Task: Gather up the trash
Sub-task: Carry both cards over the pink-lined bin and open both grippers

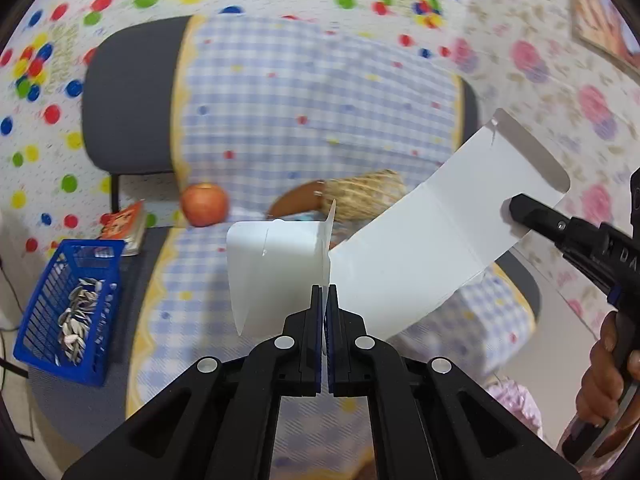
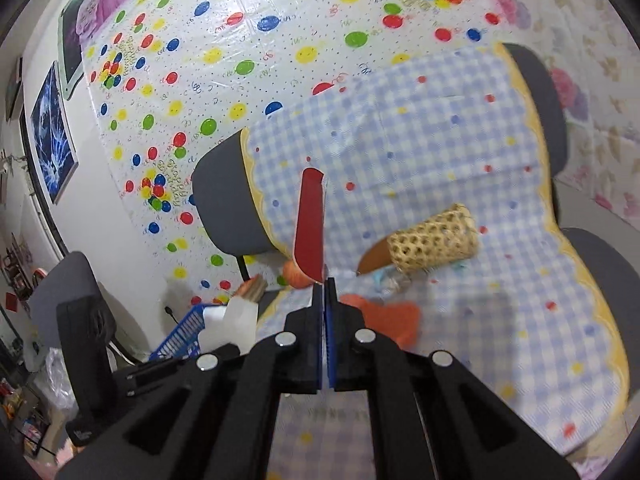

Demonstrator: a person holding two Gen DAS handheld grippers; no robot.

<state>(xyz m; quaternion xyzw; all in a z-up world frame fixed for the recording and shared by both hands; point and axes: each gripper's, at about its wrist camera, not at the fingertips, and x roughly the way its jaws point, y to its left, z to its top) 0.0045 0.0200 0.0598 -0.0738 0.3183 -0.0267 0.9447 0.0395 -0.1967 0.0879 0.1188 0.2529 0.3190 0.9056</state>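
A flattened cardboard box, white inside (image 1: 400, 248) and red outside (image 2: 309, 224), is held in the air above the chair between both grippers. My left gripper (image 1: 325, 292) is shut on its lower edge. My right gripper (image 2: 325, 284) is shut on its far flap; its finger (image 1: 532, 212) shows in the left wrist view. A blue plastic basket (image 1: 68, 312) holding seed shells sits at lower left, and its edge shows in the right wrist view (image 2: 180, 340).
A grey chair (image 2: 224, 196) carries a blue checked cloth (image 1: 300, 100). On it lie an apple (image 1: 204, 204), a woven cup (image 2: 434, 240), an orange scrap (image 2: 396, 316) and a small wrapper (image 2: 384, 280). A booklet (image 1: 124, 224) lies beside the basket.
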